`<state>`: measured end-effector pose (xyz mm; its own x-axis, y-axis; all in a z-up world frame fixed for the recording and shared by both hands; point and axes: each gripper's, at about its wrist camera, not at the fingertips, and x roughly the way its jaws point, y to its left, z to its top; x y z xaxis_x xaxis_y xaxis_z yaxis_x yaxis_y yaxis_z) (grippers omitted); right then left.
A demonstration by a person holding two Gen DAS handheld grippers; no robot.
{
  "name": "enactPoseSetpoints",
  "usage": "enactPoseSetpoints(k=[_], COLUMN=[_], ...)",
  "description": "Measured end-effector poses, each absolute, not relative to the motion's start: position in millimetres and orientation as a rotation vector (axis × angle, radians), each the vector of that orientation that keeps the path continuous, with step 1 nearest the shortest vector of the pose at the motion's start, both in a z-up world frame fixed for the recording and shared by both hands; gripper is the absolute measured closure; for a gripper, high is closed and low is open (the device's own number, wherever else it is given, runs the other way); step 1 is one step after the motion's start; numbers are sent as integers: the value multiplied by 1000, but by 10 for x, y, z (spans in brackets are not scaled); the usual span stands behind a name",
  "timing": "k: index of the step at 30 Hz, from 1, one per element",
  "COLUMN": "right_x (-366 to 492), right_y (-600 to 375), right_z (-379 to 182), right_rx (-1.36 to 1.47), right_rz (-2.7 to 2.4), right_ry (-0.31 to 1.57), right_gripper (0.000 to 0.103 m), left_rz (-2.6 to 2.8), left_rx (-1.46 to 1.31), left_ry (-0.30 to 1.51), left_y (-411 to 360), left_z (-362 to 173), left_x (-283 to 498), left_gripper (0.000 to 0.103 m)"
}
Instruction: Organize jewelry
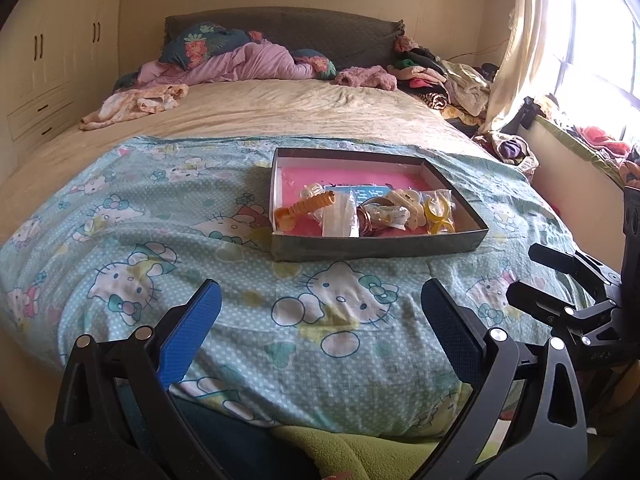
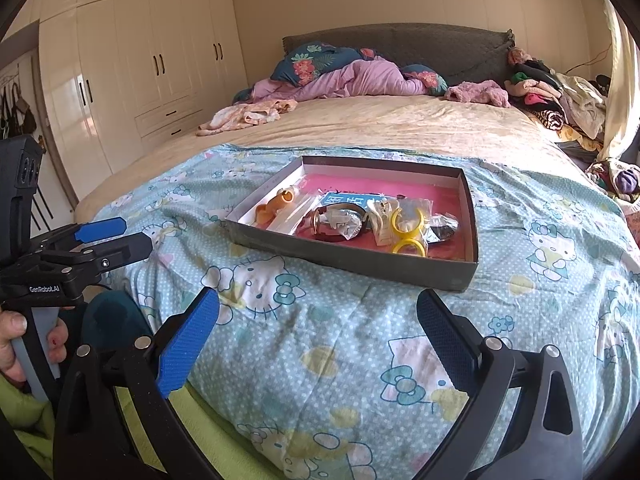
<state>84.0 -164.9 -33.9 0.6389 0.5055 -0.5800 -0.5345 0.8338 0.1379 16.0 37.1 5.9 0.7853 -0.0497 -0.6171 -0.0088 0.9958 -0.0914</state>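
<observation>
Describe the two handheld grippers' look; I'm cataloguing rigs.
Both are matte black frames with silver rivets. The left gripper and right gripper carry textured blue finger pads. White "GenRobot.AI" lettering marks the left one, whose grey handle sits in a bare hand. No cables visible.

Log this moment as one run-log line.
phase: pre-grasp | left claw: open, empty | right claw: open, empty | jewelry: in box on bed

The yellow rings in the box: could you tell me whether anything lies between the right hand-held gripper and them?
Only the box's near wall stands between; the right hand-held gripper is open above bare bedspread, and the yellow rings lie uncovered.
</observation>
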Motion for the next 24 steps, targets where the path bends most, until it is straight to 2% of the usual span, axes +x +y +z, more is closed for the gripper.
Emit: enactPoseSetpoints(k=[24], right_x=[823], right_y=[-1696], right_z=[-318], right_rx=[-41], right_rz=[584], right_ry=[643], right_gripper=[5], left_rz=[-25], left_rx=[-92], left_ry=[671], left_y=[337], left_z=[58], left_x=[131], left_gripper=[10])
